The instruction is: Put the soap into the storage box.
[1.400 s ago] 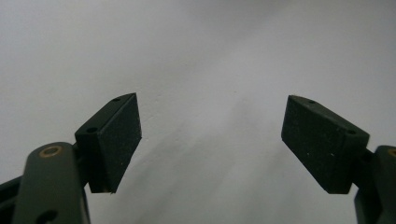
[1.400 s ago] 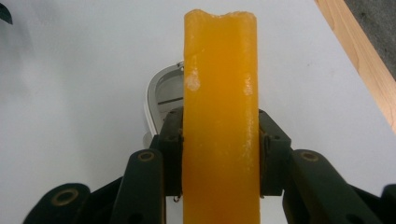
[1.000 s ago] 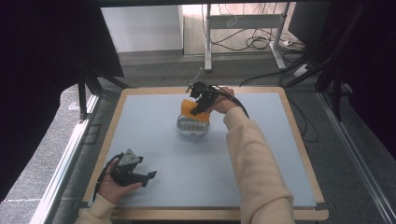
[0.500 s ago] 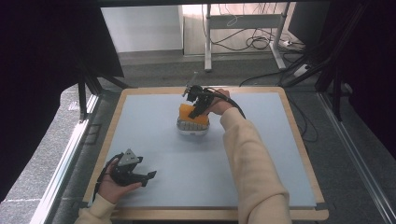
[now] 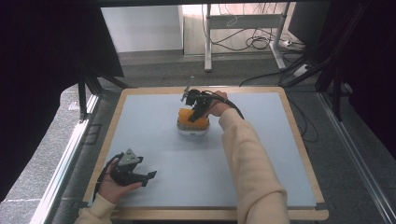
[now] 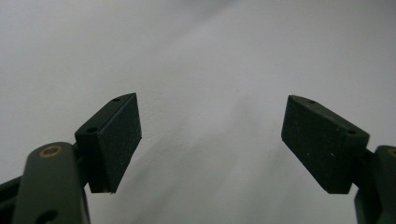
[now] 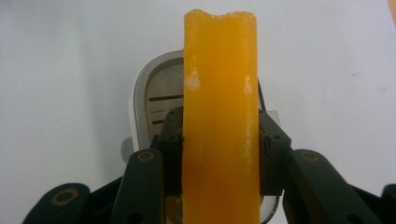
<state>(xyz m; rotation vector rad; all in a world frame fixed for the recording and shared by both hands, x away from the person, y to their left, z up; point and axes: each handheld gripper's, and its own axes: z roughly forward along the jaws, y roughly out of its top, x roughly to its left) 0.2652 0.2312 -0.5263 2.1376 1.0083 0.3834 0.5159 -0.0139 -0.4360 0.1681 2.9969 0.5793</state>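
Observation:
My right gripper (image 5: pixel 200 111) is shut on an orange slab (image 7: pixel 219 70), its pads (image 7: pixel 172 140) pressing on the slab's two broad faces. The slab stands on edge right over a white device (image 7: pixel 142 98) with a grey slotted top. In the high view the orange slab (image 5: pixel 189 117) sits at the top of the white device (image 5: pixel 192 131), at the far middle of the table. My left gripper (image 5: pixel 145 177) rests near the front left corner, open, with nothing between its pads (image 6: pixel 116 135) but the bare table surface.
The work surface is a pale blue-grey mat (image 5: pixel 261 154) on a board with a wooden rim (image 5: pixel 299 140). Beyond the far edge are a floor with cables (image 5: pixel 252 42) and table legs. Dark frames stand at both sides.
My right gripper has sunk a little with the orange slab, closer onto the white device. The left gripper has stayed where it was.

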